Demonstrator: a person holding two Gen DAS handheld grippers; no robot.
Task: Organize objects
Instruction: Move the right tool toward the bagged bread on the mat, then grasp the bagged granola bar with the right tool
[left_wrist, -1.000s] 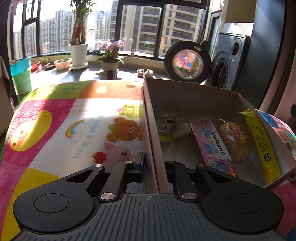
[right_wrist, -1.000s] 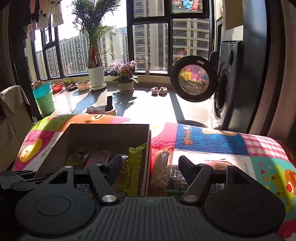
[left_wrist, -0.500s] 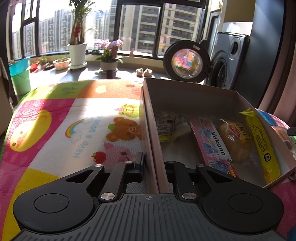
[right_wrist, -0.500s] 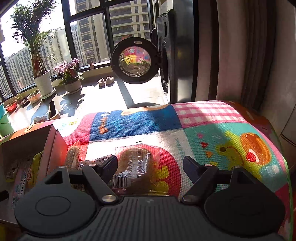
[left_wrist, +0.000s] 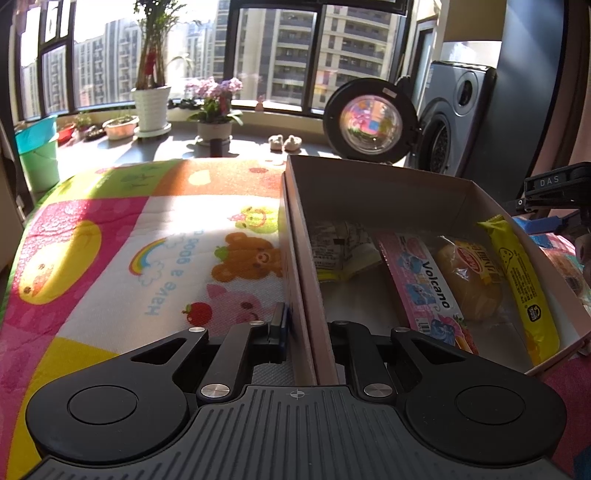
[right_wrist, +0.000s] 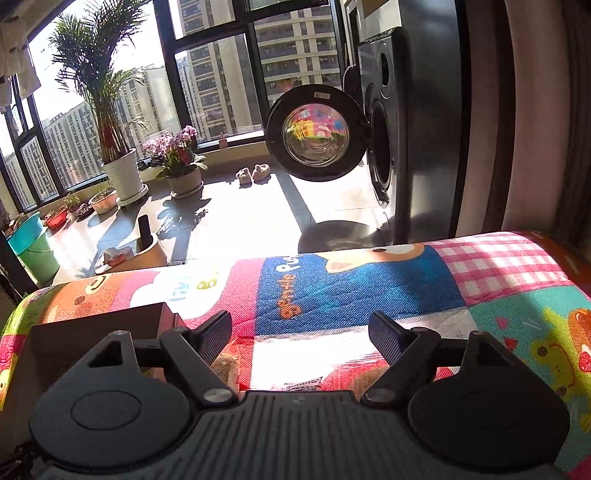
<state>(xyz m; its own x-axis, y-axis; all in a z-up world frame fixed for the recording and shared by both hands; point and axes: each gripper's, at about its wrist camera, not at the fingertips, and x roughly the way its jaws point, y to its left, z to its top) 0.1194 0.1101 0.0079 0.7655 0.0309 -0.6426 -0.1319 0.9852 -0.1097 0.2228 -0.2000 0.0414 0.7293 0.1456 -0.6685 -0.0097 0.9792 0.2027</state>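
Observation:
My left gripper (left_wrist: 304, 332) is shut on the near left wall of an open cardboard box (left_wrist: 388, 192) on the colourful mat. Inside lie a pink Volcano pack (left_wrist: 424, 284), a wrapped bun (left_wrist: 469, 277), a yellow snack bar (left_wrist: 521, 280) and a clear-wrapped pack (left_wrist: 340, 247). My right gripper (right_wrist: 300, 334) is open and empty over the mat, right of the box corner (right_wrist: 92, 332). Wrapped bread packs (right_wrist: 347, 376) lie just under its fingers, mostly hidden. The right gripper also shows at the right edge of the left wrist view (left_wrist: 554, 192).
The play mat (right_wrist: 369, 288) covers a raised surface that drops off at its far edge. Beyond are a washing machine with an open door (right_wrist: 314, 133), potted plants (right_wrist: 122, 173), a green bucket (left_wrist: 37, 155) and slippers (right_wrist: 253, 173) on the floor.
My right gripper swung right, away from the box, and now points higher over the mat, so the bread packs sit lower in its view. The left gripper kept its hold on the box wall.

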